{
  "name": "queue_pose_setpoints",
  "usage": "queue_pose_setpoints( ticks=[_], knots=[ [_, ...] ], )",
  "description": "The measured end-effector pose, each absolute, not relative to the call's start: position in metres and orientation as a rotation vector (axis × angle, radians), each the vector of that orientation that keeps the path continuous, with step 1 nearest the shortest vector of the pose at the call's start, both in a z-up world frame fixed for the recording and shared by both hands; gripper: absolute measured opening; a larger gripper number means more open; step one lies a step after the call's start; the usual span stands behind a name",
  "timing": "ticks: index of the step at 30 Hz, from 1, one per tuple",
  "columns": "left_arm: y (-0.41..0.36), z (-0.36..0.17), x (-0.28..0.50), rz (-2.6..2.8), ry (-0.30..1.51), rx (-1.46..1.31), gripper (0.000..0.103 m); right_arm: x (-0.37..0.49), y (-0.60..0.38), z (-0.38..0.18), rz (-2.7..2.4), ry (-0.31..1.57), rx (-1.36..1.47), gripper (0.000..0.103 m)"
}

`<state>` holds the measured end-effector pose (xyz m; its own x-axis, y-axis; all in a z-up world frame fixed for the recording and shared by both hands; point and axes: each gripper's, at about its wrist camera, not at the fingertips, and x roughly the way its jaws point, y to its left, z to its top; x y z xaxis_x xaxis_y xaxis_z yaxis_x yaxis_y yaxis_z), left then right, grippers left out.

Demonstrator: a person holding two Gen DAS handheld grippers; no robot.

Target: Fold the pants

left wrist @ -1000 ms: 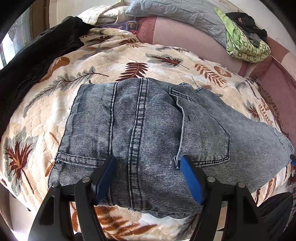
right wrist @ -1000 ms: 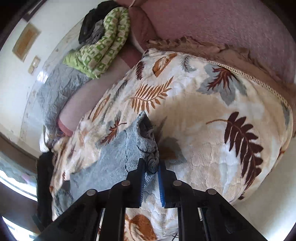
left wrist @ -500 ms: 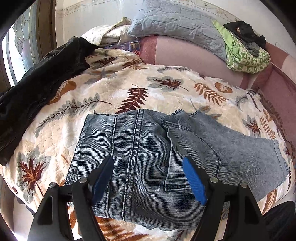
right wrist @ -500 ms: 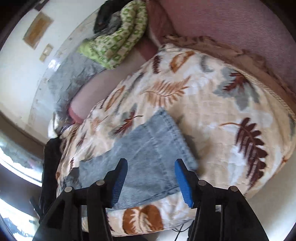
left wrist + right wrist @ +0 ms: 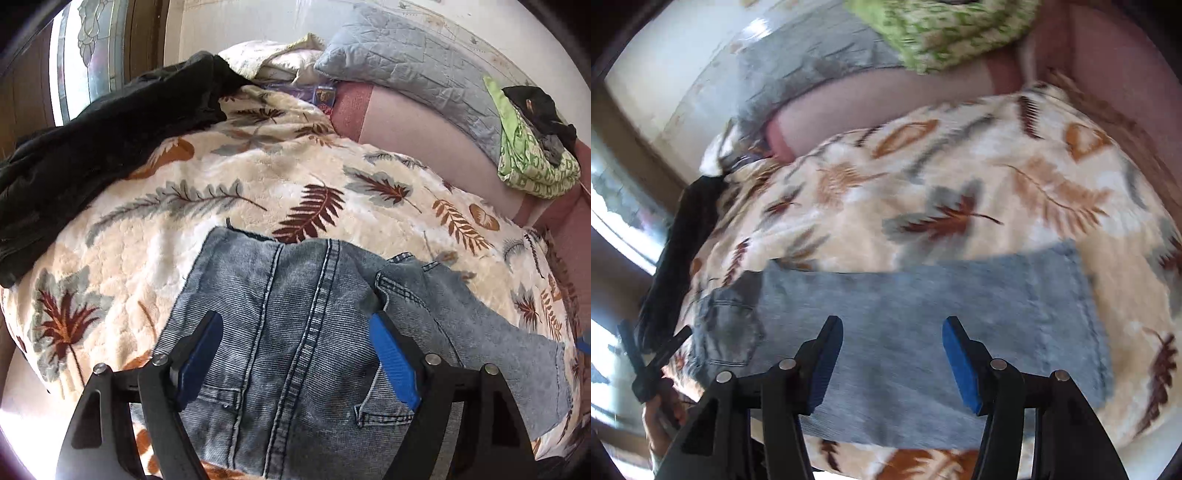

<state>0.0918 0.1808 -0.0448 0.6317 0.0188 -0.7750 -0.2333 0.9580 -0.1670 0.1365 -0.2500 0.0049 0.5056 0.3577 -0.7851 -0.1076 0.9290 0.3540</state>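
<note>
Light blue denim pants [image 5: 314, 325] lie flat on a cream leaf-print blanket [image 5: 229, 192], waist and back pockets toward the left gripper, legs running right. My left gripper [image 5: 295, 325] is open and empty, hovering above the seat seam. My right gripper [image 5: 892, 328] is open and empty above the leg section of the pants [image 5: 942, 325], whose hem lies to its right. The right wrist view is blurred by motion. The left gripper also shows at the far left of the right wrist view [image 5: 650, 358], held by a hand.
A black garment [image 5: 92, 147] lies at the blanket's left edge. A grey pillow [image 5: 406, 70] and a folded green cloth [image 5: 532, 162] with dark clothes rest on the pink sofa back [image 5: 424, 136]. A window is at far left.
My right gripper let go of the pant hem, opened, and drew back and left over the leg. My left gripper pulled back and rose slightly. The pants now lie flat.
</note>
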Motion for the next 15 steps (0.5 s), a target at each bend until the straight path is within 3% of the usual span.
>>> queue_pose_setpoints(
  ticks=[3, 8, 12, 14, 15],
  knots=[
    [0.186, -0.078, 0.099, 0.192, 0.949, -0.264, 0.082, 0.194, -0.177, -0.007, 0.418, 1.076, 0.213, 0.060],
    [0.184, -0.077, 0.096, 0.207, 0.923, -0.235, 0.082, 0.265, -0.076, -0.050, 0.489, 1.203, 0.037, 0.059],
    [0.182, -0.078, 0.095, 0.207, 0.918, -0.216, 0.082, 0.299, -0.040, -0.087, 0.476, 1.308, -0.079, 0.051],
    [0.182, -0.077, 0.095, 0.202, 0.915, -0.207, 0.082, 0.303, -0.031, -0.100, 0.474, 1.351, -0.127, 0.030],
    [0.182, -0.077, 0.095, 0.199, 0.915, -0.206, 0.082, 0.300, -0.027, -0.101, 0.489, 1.348, -0.155, 0.014]
  ],
)
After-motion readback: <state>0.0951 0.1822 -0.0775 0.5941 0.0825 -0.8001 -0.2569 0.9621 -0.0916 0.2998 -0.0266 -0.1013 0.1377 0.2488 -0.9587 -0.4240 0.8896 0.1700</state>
